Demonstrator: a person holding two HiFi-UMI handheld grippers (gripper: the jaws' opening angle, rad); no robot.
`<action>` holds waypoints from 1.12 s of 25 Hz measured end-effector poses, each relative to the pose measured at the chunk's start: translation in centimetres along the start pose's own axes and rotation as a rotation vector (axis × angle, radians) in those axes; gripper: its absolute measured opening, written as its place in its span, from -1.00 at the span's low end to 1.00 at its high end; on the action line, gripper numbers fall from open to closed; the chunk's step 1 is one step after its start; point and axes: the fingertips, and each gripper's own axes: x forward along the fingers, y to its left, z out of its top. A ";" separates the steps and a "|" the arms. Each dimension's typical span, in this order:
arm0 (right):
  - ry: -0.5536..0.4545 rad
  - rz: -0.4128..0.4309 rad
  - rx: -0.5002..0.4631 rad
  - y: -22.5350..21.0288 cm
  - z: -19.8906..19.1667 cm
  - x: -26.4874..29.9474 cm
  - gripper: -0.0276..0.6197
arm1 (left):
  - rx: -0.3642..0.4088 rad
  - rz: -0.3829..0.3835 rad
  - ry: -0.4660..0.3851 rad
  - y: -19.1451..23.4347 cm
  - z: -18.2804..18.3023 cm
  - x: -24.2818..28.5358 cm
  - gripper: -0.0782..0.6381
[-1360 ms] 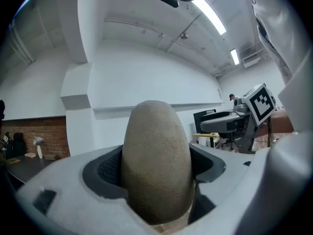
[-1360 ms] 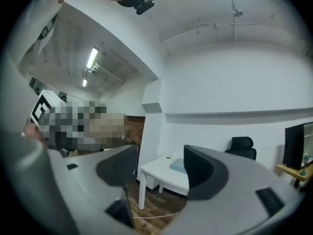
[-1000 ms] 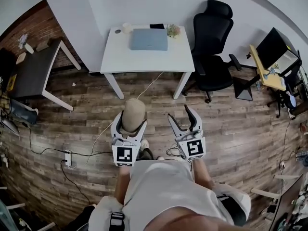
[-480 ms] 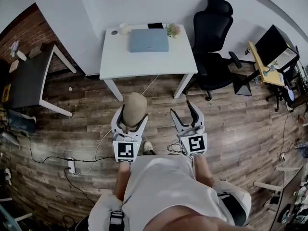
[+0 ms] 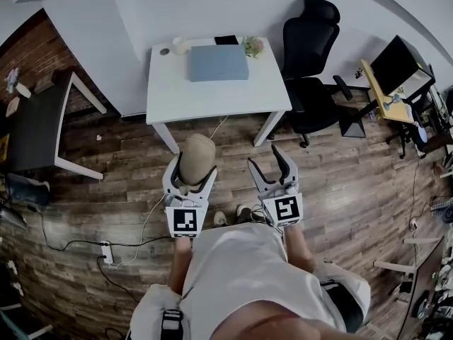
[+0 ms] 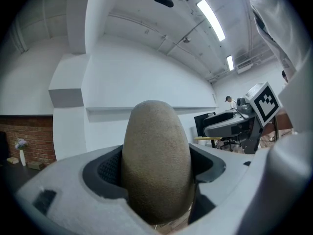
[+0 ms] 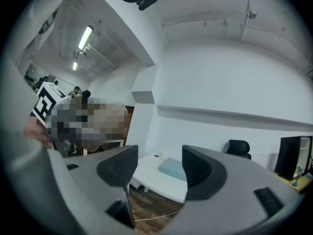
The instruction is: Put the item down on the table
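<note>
A tan, egg-shaped item [image 5: 196, 159] with a rough surface sits clamped between the jaws of my left gripper [image 5: 191, 170]; in the left gripper view the tan item [image 6: 156, 165] stands upright and fills the gap between both pads. My right gripper [image 5: 269, 167] is open and holds nothing; its dark pads [image 7: 120, 166] frame the white table [image 7: 151, 173]. Both grippers hover above the wood floor, a short way in front of the white table [image 5: 170, 91]. A blue-grey laptop [image 5: 218, 62] lies shut on the table's far half.
A small cup [image 5: 178, 44], a dark phone [image 5: 227, 40] and a little plant [image 5: 253, 46] line the table's back edge. A black office chair [image 5: 310, 55] stands right of it, a dark table [image 5: 35, 126] at left. Cables and a power strip [image 5: 107, 252] lie on the floor.
The person has walked forward, so both grippers are nearer the white table. The tan item stays clamped in the left gripper and the right one stays open.
</note>
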 end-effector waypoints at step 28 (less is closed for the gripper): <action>-0.002 0.041 0.020 -6.4 -1.8 12.4 -0.11 | 0.017 0.043 0.030 5.8 -2.2 11.8 0.30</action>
